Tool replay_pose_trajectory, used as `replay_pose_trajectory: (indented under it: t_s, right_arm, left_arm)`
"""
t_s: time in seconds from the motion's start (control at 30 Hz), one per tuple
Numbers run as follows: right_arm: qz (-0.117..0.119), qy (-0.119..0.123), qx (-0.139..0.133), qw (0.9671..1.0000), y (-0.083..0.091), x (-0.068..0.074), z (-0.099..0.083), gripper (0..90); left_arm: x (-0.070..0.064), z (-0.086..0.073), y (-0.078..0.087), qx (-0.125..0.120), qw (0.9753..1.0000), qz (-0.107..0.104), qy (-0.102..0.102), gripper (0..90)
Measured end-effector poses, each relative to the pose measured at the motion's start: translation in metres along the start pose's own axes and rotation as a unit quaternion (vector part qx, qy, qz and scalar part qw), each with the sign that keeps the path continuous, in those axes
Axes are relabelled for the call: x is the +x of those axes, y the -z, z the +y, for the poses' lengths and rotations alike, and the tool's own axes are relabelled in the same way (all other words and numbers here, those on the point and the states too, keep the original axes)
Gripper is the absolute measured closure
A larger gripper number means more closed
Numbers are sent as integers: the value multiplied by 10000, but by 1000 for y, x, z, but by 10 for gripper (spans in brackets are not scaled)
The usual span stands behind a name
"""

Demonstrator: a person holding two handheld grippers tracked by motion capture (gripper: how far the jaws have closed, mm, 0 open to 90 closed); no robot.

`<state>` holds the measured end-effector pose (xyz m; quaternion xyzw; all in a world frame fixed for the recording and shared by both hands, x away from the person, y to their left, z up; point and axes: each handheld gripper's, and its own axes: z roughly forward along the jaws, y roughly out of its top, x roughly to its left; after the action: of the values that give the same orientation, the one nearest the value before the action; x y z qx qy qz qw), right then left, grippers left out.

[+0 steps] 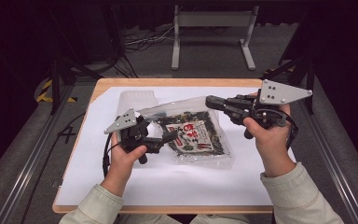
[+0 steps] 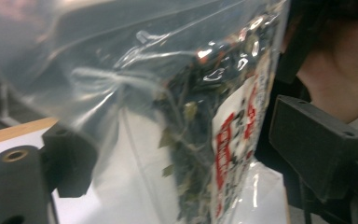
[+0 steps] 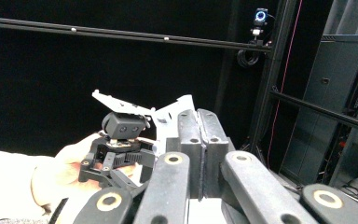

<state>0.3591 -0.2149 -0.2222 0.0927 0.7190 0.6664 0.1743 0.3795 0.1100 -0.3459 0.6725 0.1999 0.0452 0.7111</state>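
Between the two grippers, the seaweed bag (image 1: 193, 135) lies lengthwise; right gripper (image 1: 210, 100) pinches its top edge, left gripper (image 1: 171, 136) spread around its side.

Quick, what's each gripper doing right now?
Left gripper: open, jaws either side of the clear bag.
Right gripper: shut on the bag's top edge.
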Motion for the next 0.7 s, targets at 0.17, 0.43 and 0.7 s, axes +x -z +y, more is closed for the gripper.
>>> replay_pose_trajectory:
  t_s: [0.17, 0.43, 0.7]
  right_arm:
    - [-21, -18, -19, 10000, 1, 0, -2, 900]
    - [-31, -73, -79, 9999, 6, -2, -4, 900]
    - [-56, -141, -130, 9998, 12, -5, -8, 900]
  left_arm:
    - [-2, 0, -2, -16, 9998, -71, -189, 242]
    - [-4, 2, 1, 84, 9986, -359, -391, 544]
    - [-10, 7, 3, 256, 9973, -479, -488, 655]
